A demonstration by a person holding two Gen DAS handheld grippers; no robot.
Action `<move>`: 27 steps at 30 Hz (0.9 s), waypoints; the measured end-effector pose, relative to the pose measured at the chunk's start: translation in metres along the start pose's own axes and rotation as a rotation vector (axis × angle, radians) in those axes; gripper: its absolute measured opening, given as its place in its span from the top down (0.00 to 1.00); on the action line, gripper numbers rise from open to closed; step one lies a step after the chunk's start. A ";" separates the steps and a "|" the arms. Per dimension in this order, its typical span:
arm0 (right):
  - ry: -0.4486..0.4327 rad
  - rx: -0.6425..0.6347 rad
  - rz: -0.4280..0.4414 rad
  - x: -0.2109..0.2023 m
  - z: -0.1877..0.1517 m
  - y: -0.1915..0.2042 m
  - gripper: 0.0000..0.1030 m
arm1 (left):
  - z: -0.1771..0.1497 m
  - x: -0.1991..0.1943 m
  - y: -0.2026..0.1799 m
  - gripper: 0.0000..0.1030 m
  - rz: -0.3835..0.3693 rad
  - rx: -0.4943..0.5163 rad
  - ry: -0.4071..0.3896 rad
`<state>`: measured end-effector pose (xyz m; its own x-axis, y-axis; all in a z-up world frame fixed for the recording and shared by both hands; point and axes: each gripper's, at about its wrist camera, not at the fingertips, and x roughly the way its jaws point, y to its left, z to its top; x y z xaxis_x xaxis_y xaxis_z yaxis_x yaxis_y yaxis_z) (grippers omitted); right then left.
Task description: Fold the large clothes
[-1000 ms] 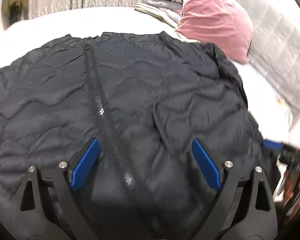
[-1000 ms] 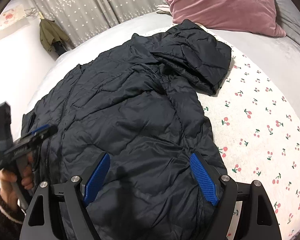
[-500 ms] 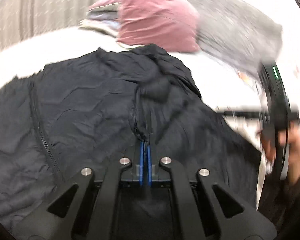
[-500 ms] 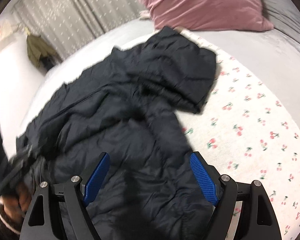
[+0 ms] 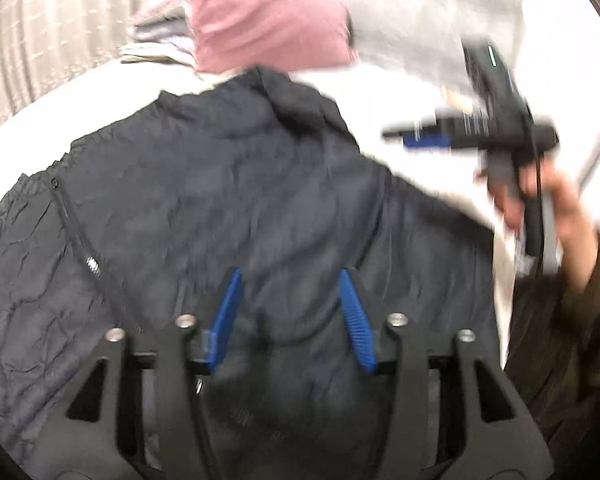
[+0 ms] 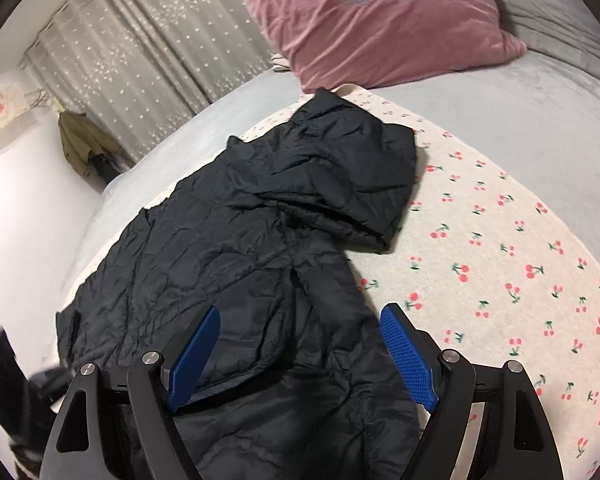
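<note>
Now: black quilted puffer jacket (image 6: 236, 248) — light, soft, slippery; grasp at hem. Left gripper (image 5: 292, 312) just reopening, released; right gripper (image 6: 300, 356) released.

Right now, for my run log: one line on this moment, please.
step: folding black jacket on bed | left gripper: jaws just reopened, nothing pinched | right gripper: open above jacket | hood: near pink pillow
</note>
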<state>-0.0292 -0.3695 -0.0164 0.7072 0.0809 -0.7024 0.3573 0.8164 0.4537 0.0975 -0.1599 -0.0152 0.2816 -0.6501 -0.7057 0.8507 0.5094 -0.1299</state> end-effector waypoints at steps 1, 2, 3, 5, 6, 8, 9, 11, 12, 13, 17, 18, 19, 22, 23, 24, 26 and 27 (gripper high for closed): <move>0.005 -0.017 -0.001 0.002 -0.001 0.004 0.19 | 0.004 0.006 0.000 0.47 -0.001 -0.028 -0.012; 0.014 -0.033 -0.003 0.005 -0.002 0.008 0.19 | 0.007 0.016 0.001 0.47 0.001 -0.048 -0.012; 0.020 -0.039 -0.006 0.008 -0.002 0.011 0.19 | 0.009 0.028 -0.001 0.47 0.003 -0.067 -0.002; 0.042 -0.036 -0.025 0.014 -0.003 0.009 0.19 | 0.002 0.063 -0.010 0.48 -0.006 -0.093 0.102; 0.048 -0.029 -0.031 0.016 -0.003 0.007 0.19 | -0.005 0.073 -0.018 0.48 0.008 -0.084 0.146; 0.063 -0.007 -0.039 0.020 -0.002 -0.002 0.19 | -0.017 0.074 -0.040 0.47 0.084 0.015 0.133; 0.064 0.002 -0.048 0.020 -0.001 -0.006 0.19 | -0.021 0.069 -0.052 0.47 0.111 0.074 0.124; 0.056 0.009 -0.072 0.020 0.001 -0.014 0.19 | -0.022 0.057 -0.060 0.40 0.125 0.071 0.124; 0.052 0.007 -0.085 0.019 0.002 -0.017 0.19 | -0.021 0.050 -0.060 0.33 0.121 0.041 0.126; 0.049 0.006 -0.095 0.018 0.003 -0.019 0.19 | -0.019 0.044 -0.059 0.28 0.114 0.000 0.131; 0.048 0.022 -0.095 0.018 0.004 -0.024 0.19 | -0.013 0.005 -0.048 0.17 0.129 -0.198 0.052; 0.046 0.025 -0.084 0.017 0.004 -0.023 0.19 | -0.014 -0.005 -0.043 0.13 0.137 -0.247 0.019; 0.044 0.024 -0.079 0.017 0.003 -0.021 0.19 | -0.015 -0.011 -0.039 0.11 0.143 -0.280 -0.005; 0.037 -0.003 -0.083 0.016 0.000 -0.011 0.19 | -0.023 -0.022 -0.022 0.04 0.178 -0.385 -0.070; 0.034 -0.016 -0.088 0.017 -0.001 -0.008 0.19 | -0.025 -0.021 -0.017 0.02 0.199 -0.409 -0.066; 0.033 -0.025 -0.092 0.017 -0.002 -0.005 0.19 | -0.026 -0.017 -0.010 0.01 0.222 -0.429 -0.056; 0.028 -0.051 -0.102 0.018 -0.004 0.002 0.19 | -0.033 -0.011 0.004 0.01 0.260 -0.474 -0.031; 0.026 -0.058 -0.106 0.018 -0.005 0.004 0.19 | -0.037 -0.009 0.011 0.01 0.272 -0.500 -0.013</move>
<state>-0.0183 -0.3618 -0.0300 0.6513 0.0066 -0.7588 0.3923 0.8530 0.3442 0.0877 -0.1277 -0.0365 0.4691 -0.4636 -0.7517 0.4337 0.8624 -0.2611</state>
